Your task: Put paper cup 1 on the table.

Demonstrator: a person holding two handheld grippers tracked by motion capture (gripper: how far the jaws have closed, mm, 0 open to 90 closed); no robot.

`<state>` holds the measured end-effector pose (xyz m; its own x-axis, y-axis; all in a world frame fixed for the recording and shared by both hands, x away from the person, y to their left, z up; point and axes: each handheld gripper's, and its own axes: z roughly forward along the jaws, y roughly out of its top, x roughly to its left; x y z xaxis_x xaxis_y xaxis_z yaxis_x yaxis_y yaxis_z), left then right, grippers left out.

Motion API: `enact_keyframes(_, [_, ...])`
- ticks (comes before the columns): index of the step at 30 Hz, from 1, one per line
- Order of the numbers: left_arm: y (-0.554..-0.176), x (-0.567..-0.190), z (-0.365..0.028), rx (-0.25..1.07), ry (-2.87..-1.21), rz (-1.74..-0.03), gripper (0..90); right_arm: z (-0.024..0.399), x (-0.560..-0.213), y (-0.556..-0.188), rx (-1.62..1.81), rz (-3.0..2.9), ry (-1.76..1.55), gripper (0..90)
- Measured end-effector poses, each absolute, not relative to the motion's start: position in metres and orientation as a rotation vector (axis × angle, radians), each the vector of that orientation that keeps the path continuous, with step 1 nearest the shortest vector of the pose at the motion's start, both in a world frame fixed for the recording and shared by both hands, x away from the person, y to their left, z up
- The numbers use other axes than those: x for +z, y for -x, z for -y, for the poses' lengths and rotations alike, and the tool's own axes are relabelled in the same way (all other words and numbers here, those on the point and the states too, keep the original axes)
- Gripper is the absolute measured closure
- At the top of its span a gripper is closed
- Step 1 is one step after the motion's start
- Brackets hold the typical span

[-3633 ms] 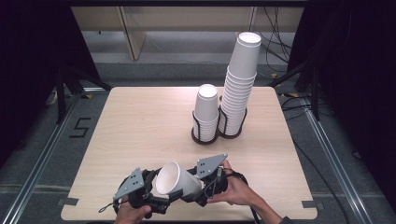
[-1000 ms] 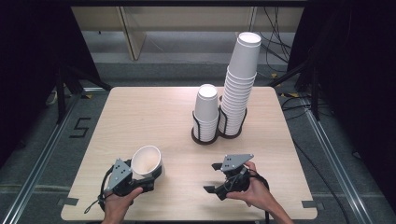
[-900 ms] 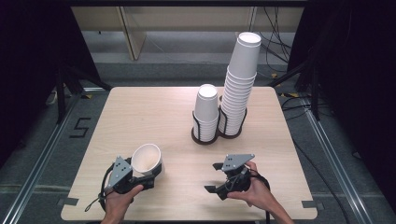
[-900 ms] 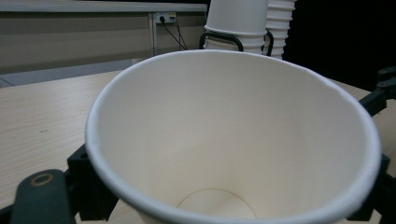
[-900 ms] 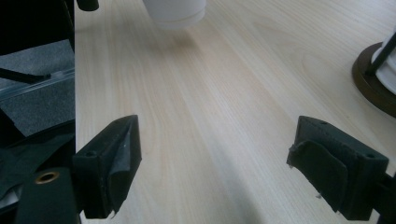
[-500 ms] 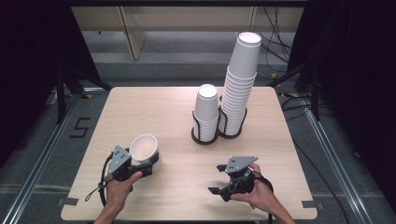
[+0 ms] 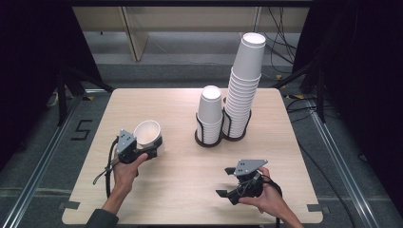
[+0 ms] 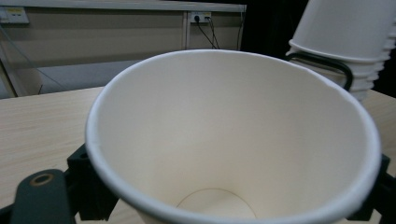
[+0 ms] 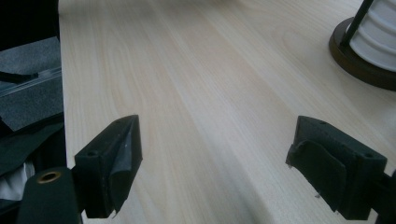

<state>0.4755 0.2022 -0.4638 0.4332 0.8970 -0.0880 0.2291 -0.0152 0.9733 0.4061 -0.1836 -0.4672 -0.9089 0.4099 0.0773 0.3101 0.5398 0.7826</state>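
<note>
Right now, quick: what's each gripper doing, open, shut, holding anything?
Left gripper: shut on the paper cup, mouth facing up.
Right gripper: open, nothing between its jaws, above the table.

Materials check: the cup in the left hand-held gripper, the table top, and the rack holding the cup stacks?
Cup: looks like matte white paper, going by the rolled rim and the seamed disc bottom.
Table top: pale wood grain with a flat, low sheen; likely laminate or veneer, can't tell which.
Rack: thin black bars on a dark round base, probably coated metal wire, though plastic is possible.
</note>
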Motion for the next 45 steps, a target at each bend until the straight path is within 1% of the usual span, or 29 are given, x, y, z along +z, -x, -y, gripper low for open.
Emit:
enact_keyframes(15, [-0.540,-0.467,-0.208,0.817,-1.507,-1.118,14.1,0.187,-0.470,-0.408,1.296,-2.654,-0.627,17.2])
enact_keyframes(22, [-0.567,-0.474,-0.205,0.834,-1.554,-1.139,13.9,0.186,-0.469,-0.406,1.302,-2.658,-0.628,17.2])
enact_keyframes(25, [-0.575,-0.474,-0.207,0.861,-1.558,-1.147,13.6,0.186,-0.469,-0.406,1.306,-2.654,-0.617,17.0])
enact_keyframes(27, [-0.580,-0.477,-0.209,0.835,-1.552,-1.154,13.3,0.185,-0.469,-0.405,1.305,-2.657,-0.618,17.0])
enact_keyframes(34, [-0.595,-0.484,-0.218,0.893,-1.572,-1.184,12.7,0.185,-0.470,-0.406,1.306,-2.653,-0.604,16.8])
enact_keyframes(41, [-0.604,-0.489,-0.225,0.945,-1.581,-1.196,11.9,0.184,-0.469,-0.404,1.306,-2.666,-0.639,16.8])
enact_keyframes(45, [-0.604,-0.492,-0.227,0.943,-1.586,-1.221,11.2,0.184,-0.469,-0.404,1.306,-2.666,-0.619,16.8])
